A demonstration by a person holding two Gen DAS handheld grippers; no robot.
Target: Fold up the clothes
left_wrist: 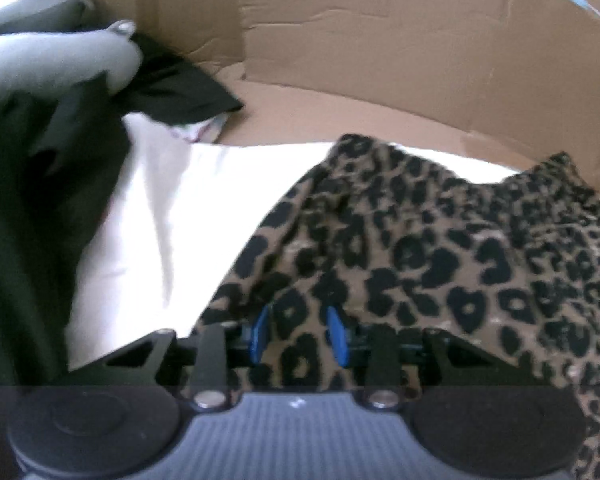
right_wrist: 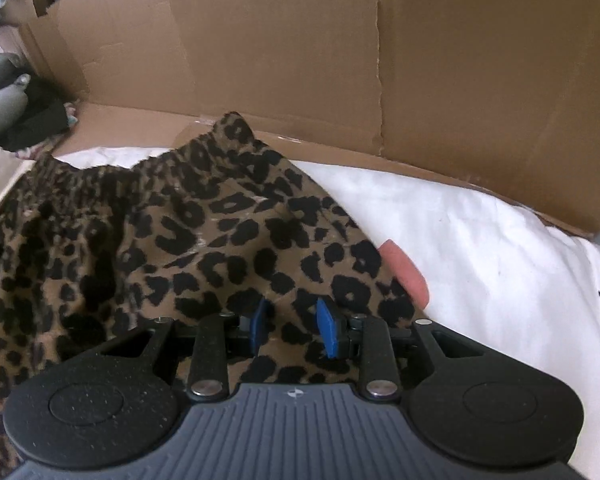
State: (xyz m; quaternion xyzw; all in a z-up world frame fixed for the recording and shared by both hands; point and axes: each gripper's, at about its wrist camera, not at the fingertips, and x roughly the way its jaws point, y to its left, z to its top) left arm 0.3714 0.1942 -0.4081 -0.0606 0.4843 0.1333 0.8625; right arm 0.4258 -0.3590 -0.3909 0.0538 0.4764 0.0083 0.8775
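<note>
Both grippers, left (left_wrist: 298, 334) and right (right_wrist: 292, 326), are clamping their blue pads on a soft, gathered leopard-print garment (right_wrist: 204, 224) lying on the white sheet (right_wrist: 480, 248), near its far edge. Creased cardboard (right_wrist: 300, 48) is walling the back; black cloth (left_wrist: 172, 88) is crowding the left.

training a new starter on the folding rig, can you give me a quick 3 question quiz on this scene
1. True or false: the leopard-print garment lies on a white sheet.
2. What stands behind the sheet? A) a cardboard wall B) a mirror C) a curtain
3. What lies between the blue pads of the left gripper and of the right gripper?

Key: 1 true. 2 A, the cardboard wall. 3 leopard-print cloth, in both; it is bunched between the pads and looks gripped.
</note>
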